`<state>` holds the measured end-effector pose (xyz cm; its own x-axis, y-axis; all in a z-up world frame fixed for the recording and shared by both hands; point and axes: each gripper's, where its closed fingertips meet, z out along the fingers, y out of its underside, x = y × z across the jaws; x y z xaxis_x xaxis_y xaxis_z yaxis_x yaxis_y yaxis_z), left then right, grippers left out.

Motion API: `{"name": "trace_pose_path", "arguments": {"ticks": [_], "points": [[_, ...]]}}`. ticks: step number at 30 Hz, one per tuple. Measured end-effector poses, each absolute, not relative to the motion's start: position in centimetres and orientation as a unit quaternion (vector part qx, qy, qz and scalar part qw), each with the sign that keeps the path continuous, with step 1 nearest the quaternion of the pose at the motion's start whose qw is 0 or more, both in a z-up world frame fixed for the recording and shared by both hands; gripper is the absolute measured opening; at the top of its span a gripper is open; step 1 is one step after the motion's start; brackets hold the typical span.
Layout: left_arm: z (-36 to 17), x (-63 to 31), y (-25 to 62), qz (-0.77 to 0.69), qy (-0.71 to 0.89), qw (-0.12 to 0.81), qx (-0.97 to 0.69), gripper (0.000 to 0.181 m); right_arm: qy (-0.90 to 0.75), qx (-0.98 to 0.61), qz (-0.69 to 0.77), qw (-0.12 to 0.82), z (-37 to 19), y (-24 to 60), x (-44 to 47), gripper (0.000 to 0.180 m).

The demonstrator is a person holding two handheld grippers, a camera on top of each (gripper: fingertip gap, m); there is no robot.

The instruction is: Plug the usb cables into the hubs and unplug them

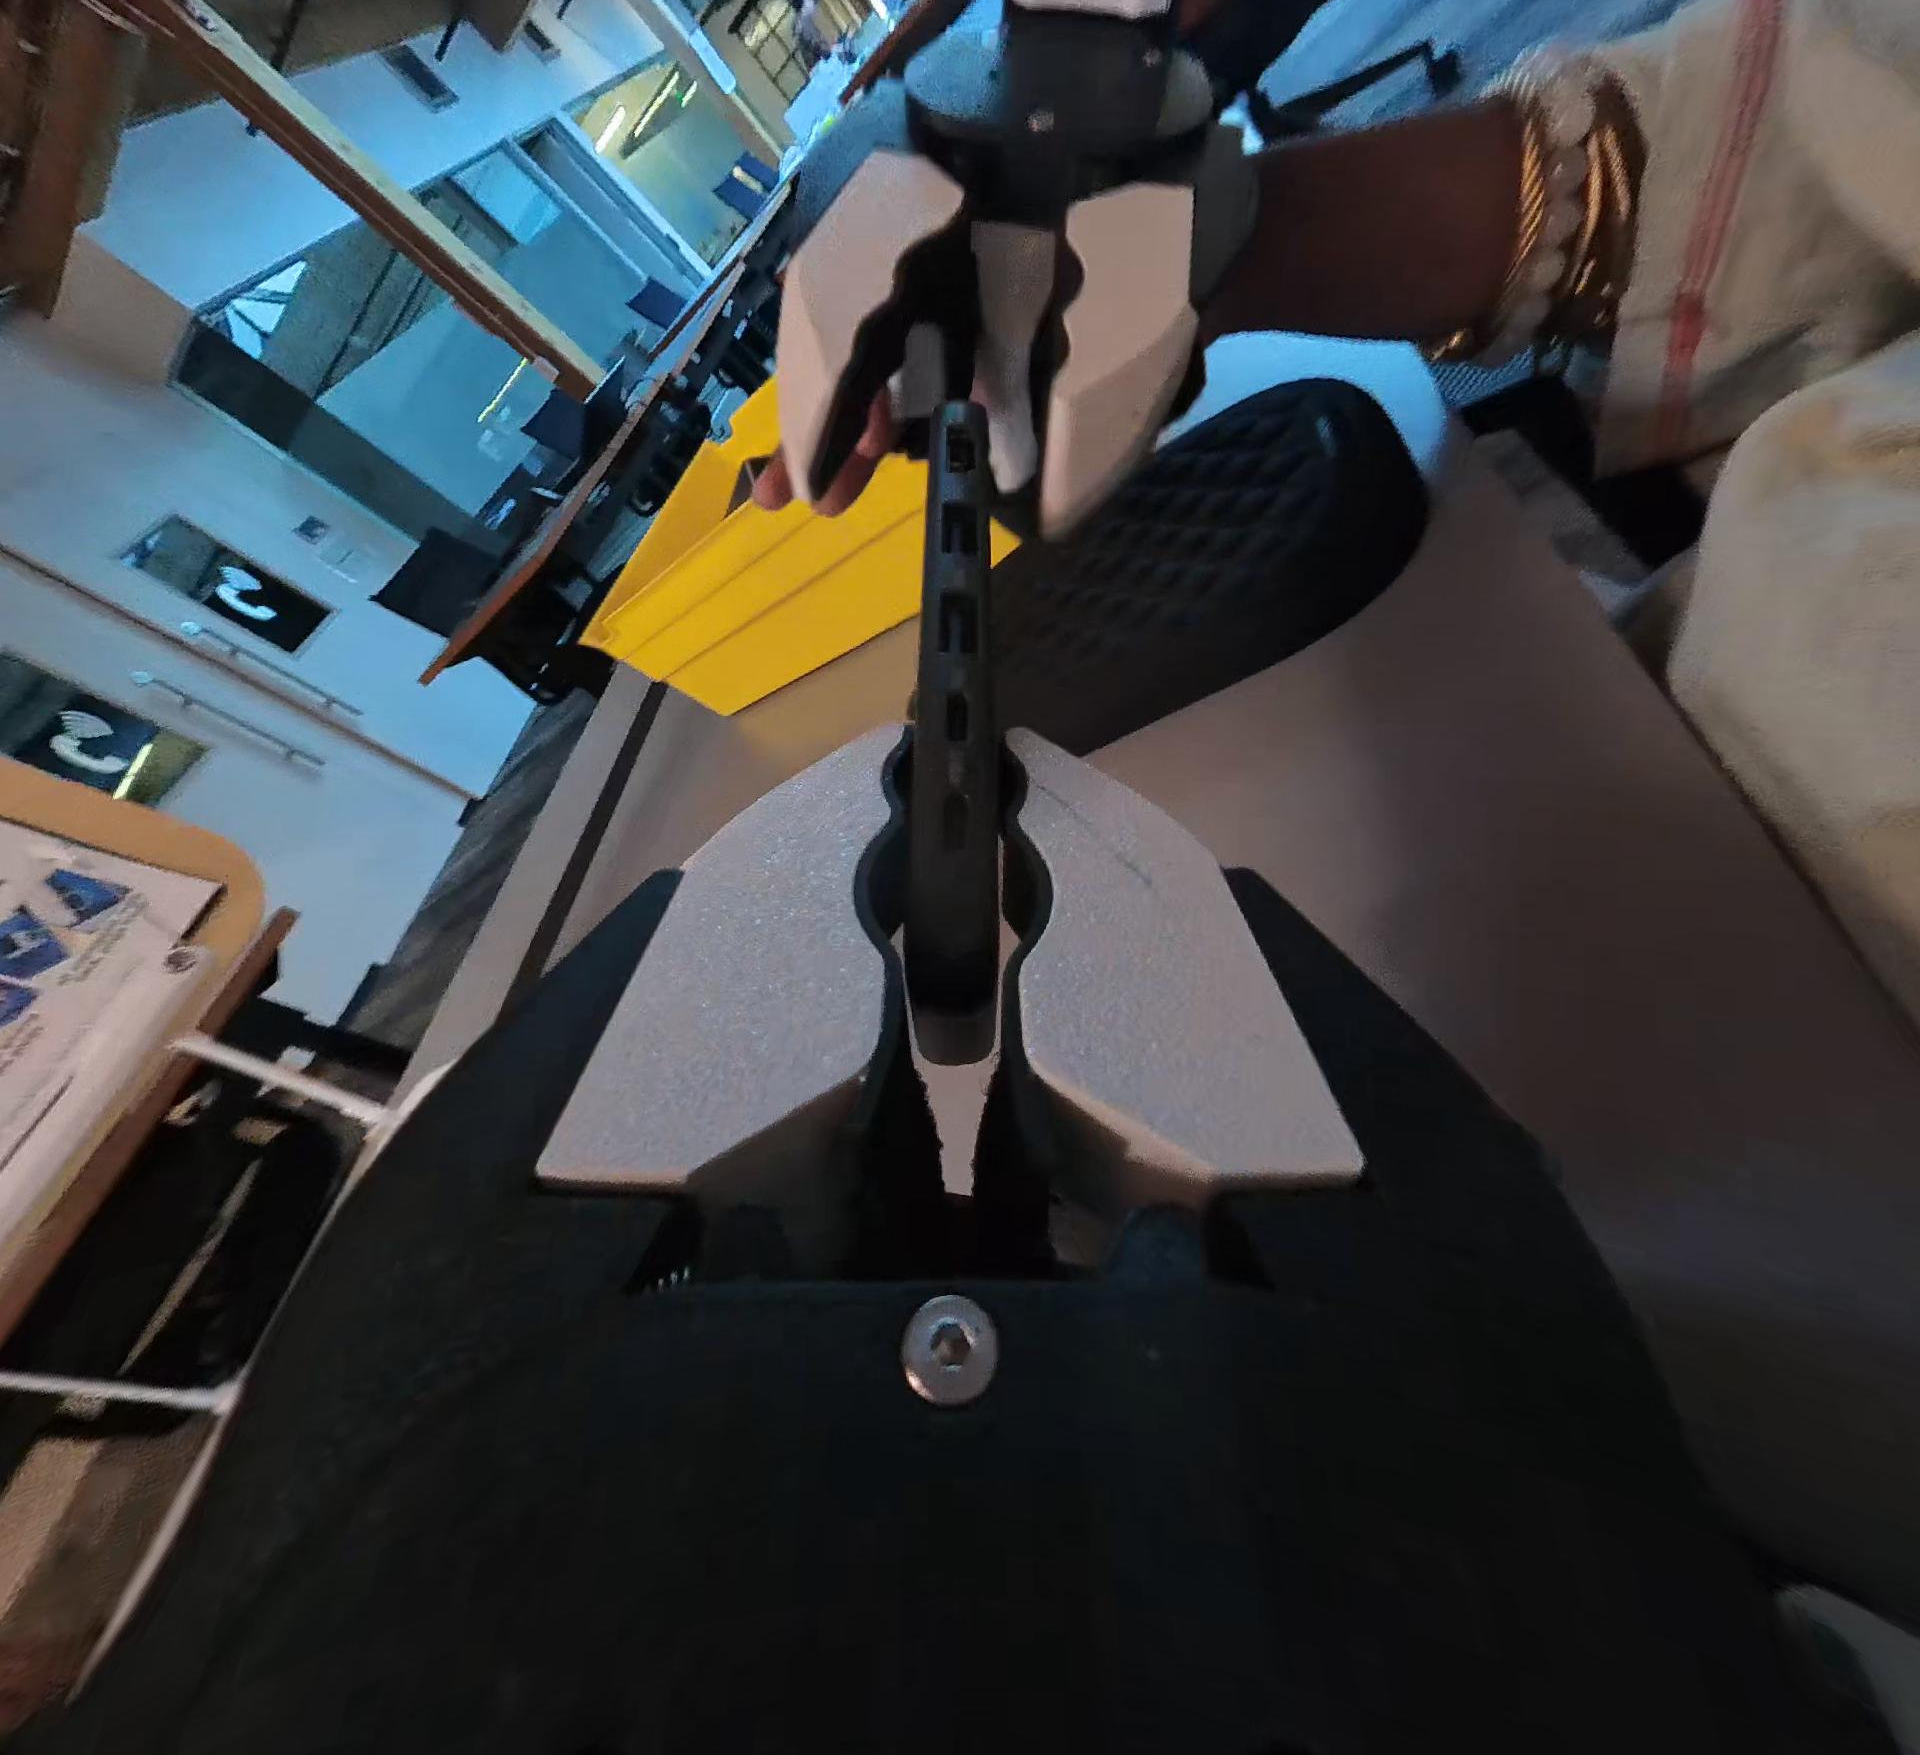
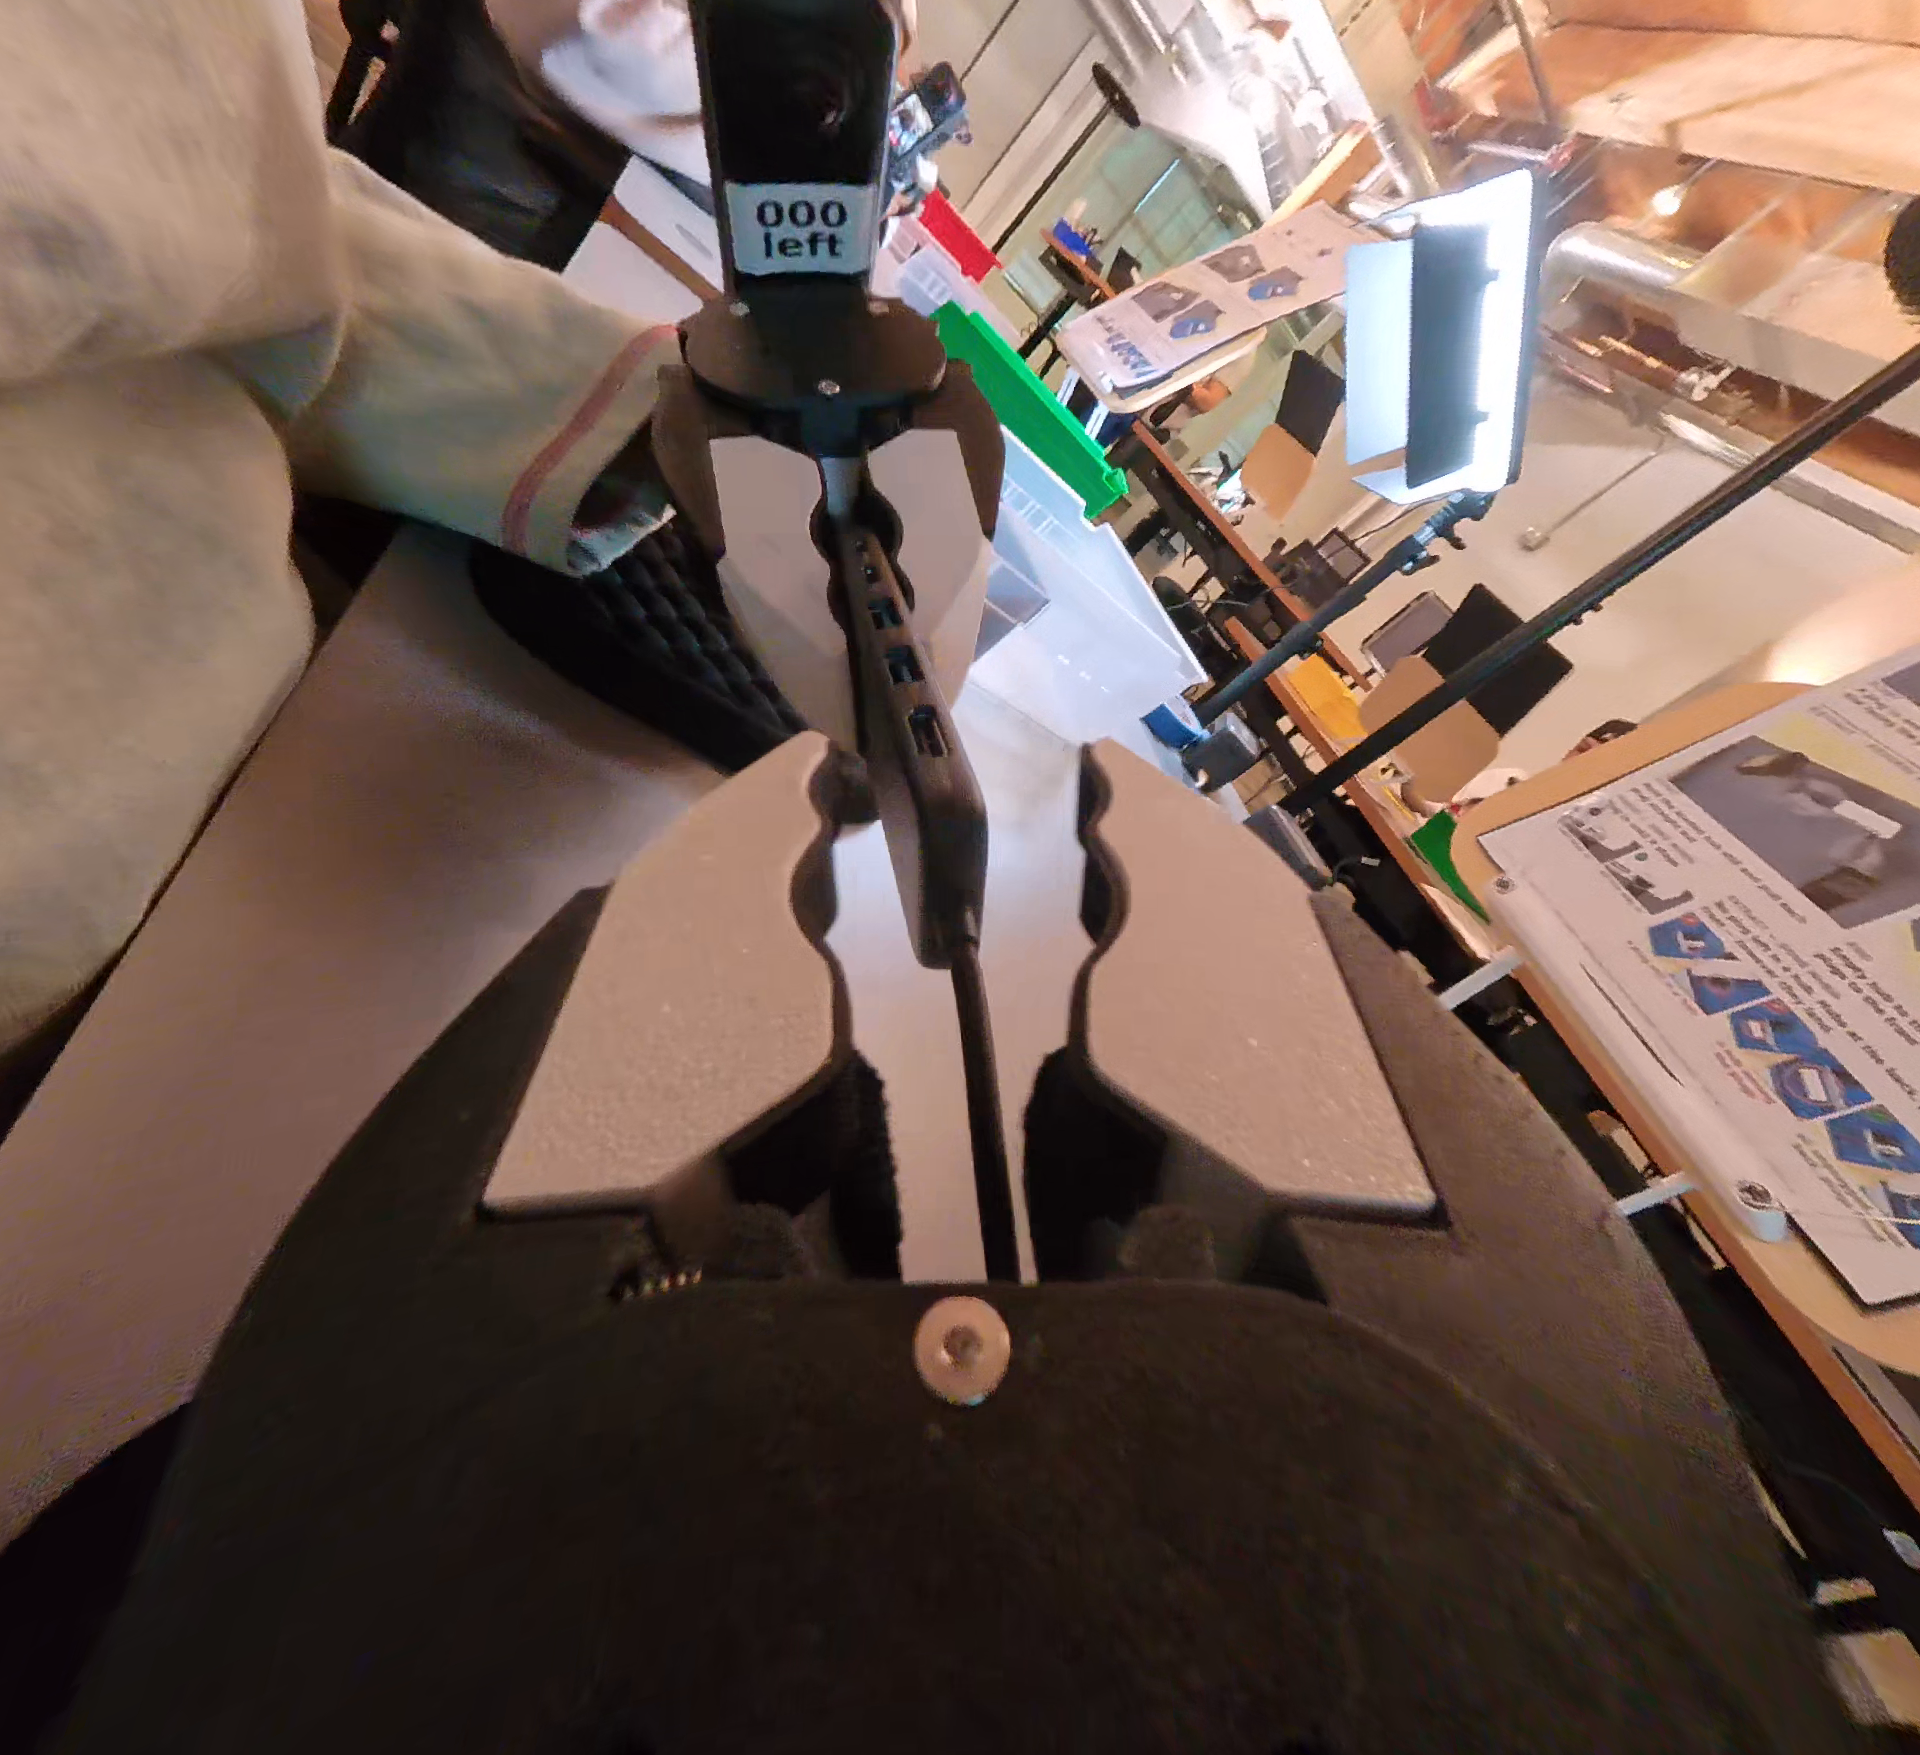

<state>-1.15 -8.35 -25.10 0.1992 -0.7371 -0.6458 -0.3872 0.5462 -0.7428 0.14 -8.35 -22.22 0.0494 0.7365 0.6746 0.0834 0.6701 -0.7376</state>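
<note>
A black USB hub (image 1: 954,625) with a row of ports is held above the grey table (image 1: 1351,874). My left gripper (image 1: 951,770) is shut on one end of it. My right gripper (image 1: 951,479) faces it from the far end with its jaws apart around the hub's tip. In the right wrist view the right gripper (image 2: 961,760) is open. The hub's end (image 2: 914,739) and its black cable (image 2: 982,1082) lie between the fingers. The left finger touches the hub and there is a gap on the right. The left gripper (image 2: 868,625) grips the hub farther off.
A yellow bin (image 1: 790,604) and a black quilted pad (image 1: 1195,562) sit behind the hub. A white bin (image 2: 1070,614) with a green lid (image 2: 1029,417), a light panel (image 2: 1455,344) on a stand and an instruction sheet (image 2: 1714,926) are to the right. The person's sleeve (image 2: 416,417) is at the left.
</note>
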Motion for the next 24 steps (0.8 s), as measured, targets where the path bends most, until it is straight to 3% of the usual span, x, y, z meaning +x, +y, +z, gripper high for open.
{"name": "trace_pose_path", "arguments": {"ticks": [3, 8, 14, 16, 24], "points": [[-25.0, -0.8, -9.3, -0.175, 0.622, 0.619, -0.446, 0.012, -0.678, -0.345, 0.209, 0.614, -24.3, -7.7, -0.7, 0.051], [-26.5, -1.0, -8.9, -0.137, 0.648, 0.593, -0.457, 0.012, -0.697, -0.318, 0.237, 0.597, -24.9, -9.3, -2.0, 0.012], [-26.2, -1.2, -8.9, -0.152, 0.641, 0.602, -0.452, 0.012, -0.692, -0.321, 0.231, 0.603, -24.8, -8.9, -2.2, 0.014], [-25.4, -1.3, -9.2, -0.173, 0.629, 0.615, -0.443, 0.012, -0.694, -0.339, 0.194, 0.605, -25.3, -7.8, -1.8, 0.027], [-25.3, -1.5, -9.5, -0.189, 0.627, 0.616, -0.437, 0.014, -0.690, -0.338, 0.238, 0.595, -25.4, -8.4, -2.1, 0.012]]}}
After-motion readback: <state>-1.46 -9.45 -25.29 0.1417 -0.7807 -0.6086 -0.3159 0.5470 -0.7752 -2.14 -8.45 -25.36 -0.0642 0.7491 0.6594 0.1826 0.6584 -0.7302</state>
